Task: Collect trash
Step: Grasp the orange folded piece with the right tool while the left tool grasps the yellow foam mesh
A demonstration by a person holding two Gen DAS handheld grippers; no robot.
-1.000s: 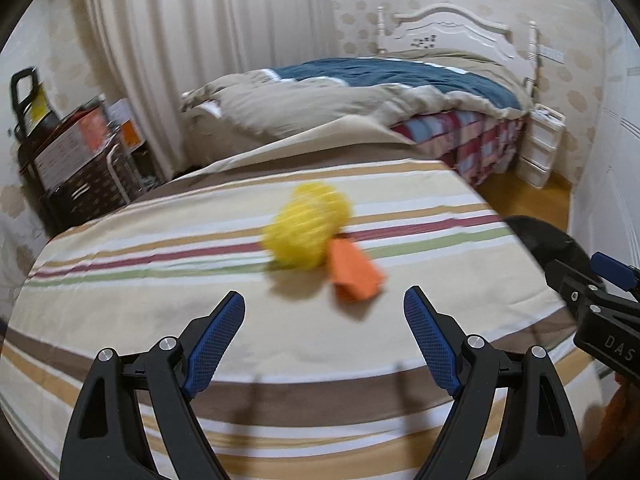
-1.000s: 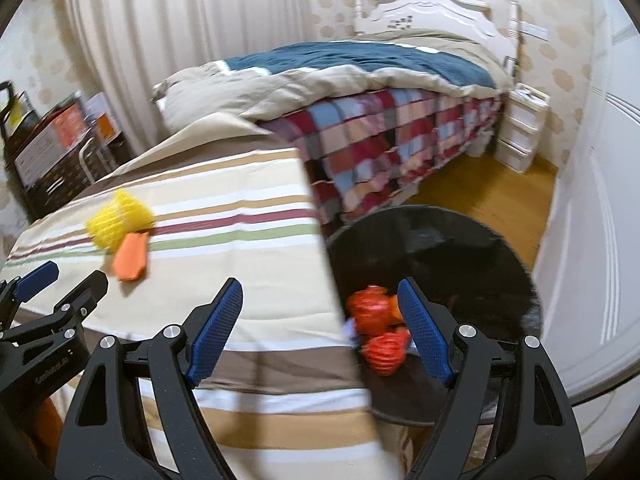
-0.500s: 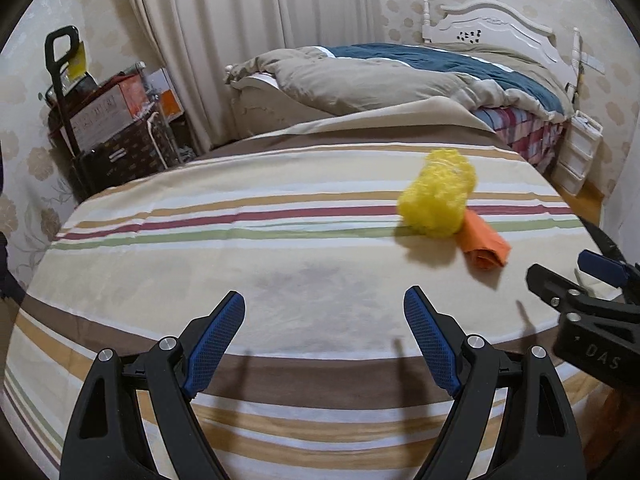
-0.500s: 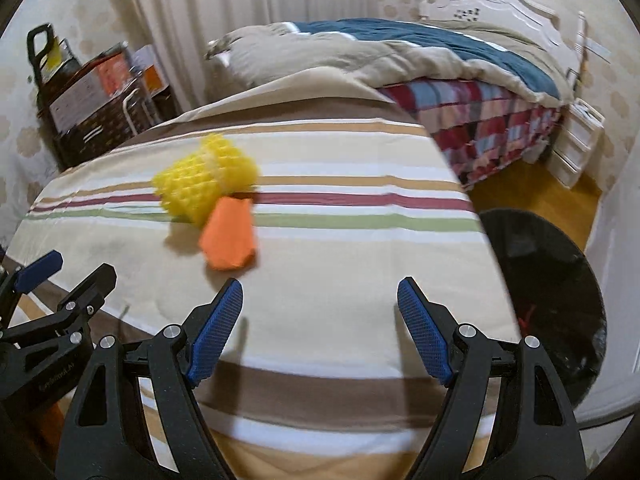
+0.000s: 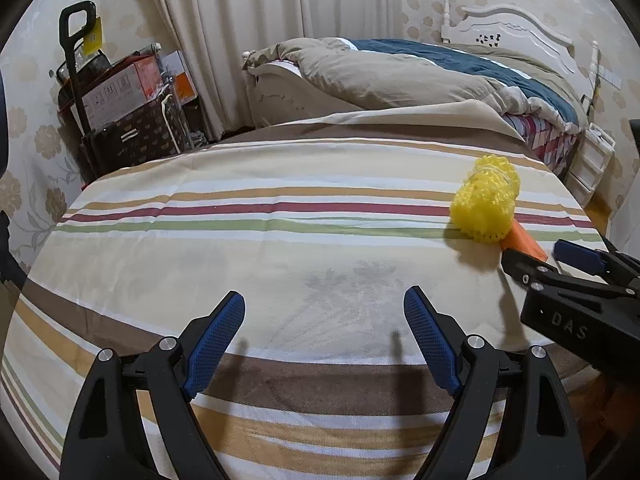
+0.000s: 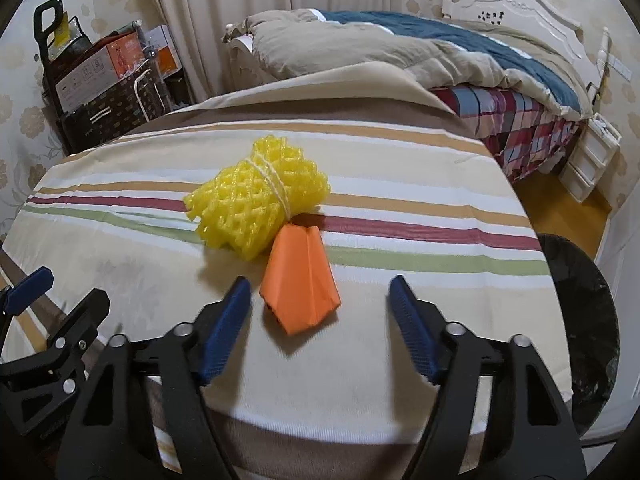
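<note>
A yellow foam net bundle (image 6: pixel 260 196) tied with string lies on the striped cloth-covered table (image 6: pixel 400 340), with a folded orange paper (image 6: pixel 300 284) touching its near side. My right gripper (image 6: pixel 320 300) is open and empty, its jaws just short of the orange paper. My left gripper (image 5: pixel 324 316) is open and empty over bare cloth left of the trash; the yellow bundle (image 5: pixel 486 208) and orange paper (image 5: pixel 524 242) show at its right, with the right gripper (image 5: pixel 560 256) beside them.
A black bin (image 6: pixel 580 340) stands on the floor at the table's right edge. A bed (image 6: pixel 440 52) with a blue and beige quilt lies behind. Boxes on a cart (image 6: pixel 96 80) stand at the far left. White drawers (image 6: pixel 588 160) stand by the bed.
My right gripper swung left from over the black bin to the orange paper and moved close to it. My left gripper shifted left, so the trash now sits at its right.
</note>
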